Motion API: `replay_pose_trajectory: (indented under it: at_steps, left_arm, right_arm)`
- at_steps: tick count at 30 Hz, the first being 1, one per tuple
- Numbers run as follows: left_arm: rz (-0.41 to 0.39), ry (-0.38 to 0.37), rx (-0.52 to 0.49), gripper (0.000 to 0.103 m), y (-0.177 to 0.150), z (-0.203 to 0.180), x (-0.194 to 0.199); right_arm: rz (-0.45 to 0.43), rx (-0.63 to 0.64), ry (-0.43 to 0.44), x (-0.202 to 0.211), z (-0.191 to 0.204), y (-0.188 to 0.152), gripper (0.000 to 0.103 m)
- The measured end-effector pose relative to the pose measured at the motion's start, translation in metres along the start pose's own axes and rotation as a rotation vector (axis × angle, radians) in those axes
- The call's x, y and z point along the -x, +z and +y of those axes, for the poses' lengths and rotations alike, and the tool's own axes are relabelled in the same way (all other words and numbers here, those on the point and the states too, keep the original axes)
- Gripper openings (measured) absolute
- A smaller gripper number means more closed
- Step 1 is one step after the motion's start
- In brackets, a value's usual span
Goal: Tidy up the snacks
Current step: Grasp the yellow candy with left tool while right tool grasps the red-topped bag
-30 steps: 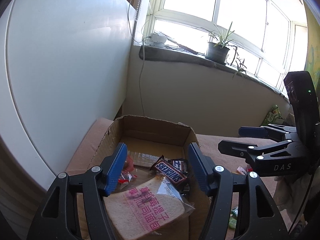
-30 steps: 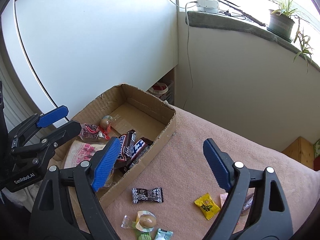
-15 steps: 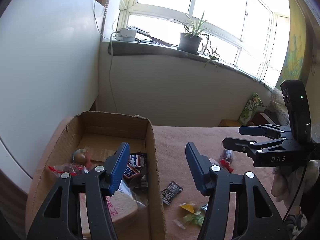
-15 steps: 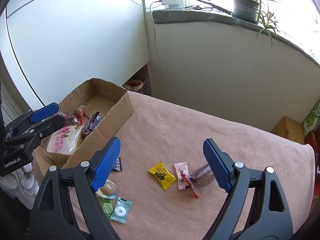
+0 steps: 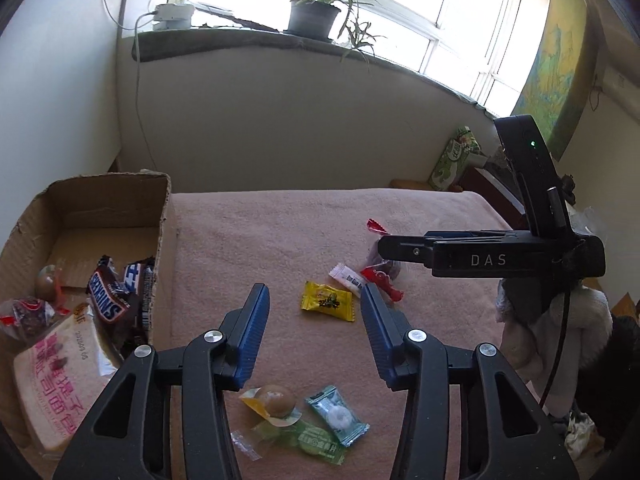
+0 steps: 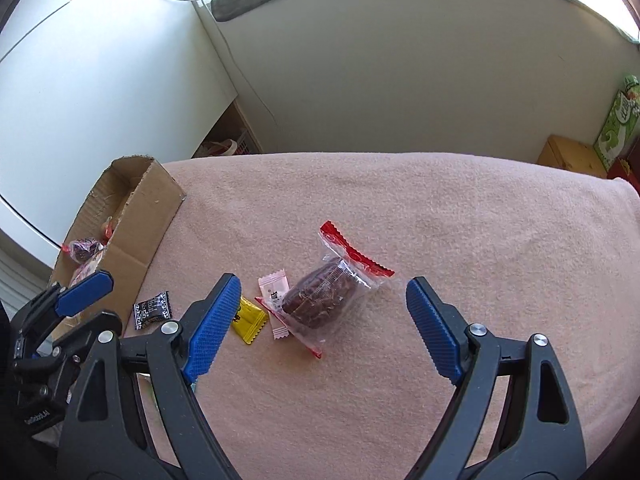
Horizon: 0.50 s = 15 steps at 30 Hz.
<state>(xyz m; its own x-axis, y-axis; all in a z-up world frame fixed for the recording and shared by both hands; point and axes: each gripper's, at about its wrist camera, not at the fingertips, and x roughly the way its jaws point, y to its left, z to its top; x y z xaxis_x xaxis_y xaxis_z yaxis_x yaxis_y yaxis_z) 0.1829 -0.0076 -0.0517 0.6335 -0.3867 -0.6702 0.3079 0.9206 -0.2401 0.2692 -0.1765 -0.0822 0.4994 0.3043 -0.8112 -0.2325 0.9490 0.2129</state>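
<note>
A cardboard box [image 5: 100, 200] at the left holds a Snickers bar [image 5: 106, 294], a bread pack [image 5: 52, 384] and other snacks. My left gripper [image 5: 314, 300] is open above the pink blanket, near a yellow candy [image 5: 329, 302]. A round brown sweet [image 5: 275, 399] and a green mint [image 5: 337, 415] lie below it. My right gripper [image 6: 322, 296] is open and straddles a clear red-edged pack with a brown snack [image 6: 320, 294]. A pink sachet [image 6: 274, 294], the yellow candy [image 6: 249, 322] and a black packet [image 6: 153, 309] lie to its left.
The pink blanket [image 6: 440, 220] covers the whole surface. The box [image 6: 132, 216] stands at its left edge by a white wall. A windowsill with a potted plant [image 5: 314, 16] runs behind. A green carton [image 6: 618, 128] and a wooden box [image 6: 572, 156] stand at the far right.
Both grippers have swung right, away from the box and over the loose snacks. The right gripper has come down close to the red-edged pack. Both stay open.
</note>
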Motion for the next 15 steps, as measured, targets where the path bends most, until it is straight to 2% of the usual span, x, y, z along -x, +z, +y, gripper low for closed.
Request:
replay_pose_trajectory:
  at_steps: [4, 8, 15]
  left_arm:
    - [0.058, -0.002, -0.016, 0.046, -0.005, -0.010, -0.019]
    - [0.106, 0.005, 0.013, 0.046, -0.006, -0.008, -0.037]
    - [0.140, 0.046, -0.007, 0.046, -0.001, -0.016, -0.058]
  right_arm:
    - [0.024, -0.030, 0.018, -0.010, -0.008, -0.002, 0.087]
    - [0.045, -0.042, 0.035, -0.018, -0.010, -0.002, 0.087]
    - [0.054, -0.036, 0.026, -0.032, -0.011, 0.002, 0.087]
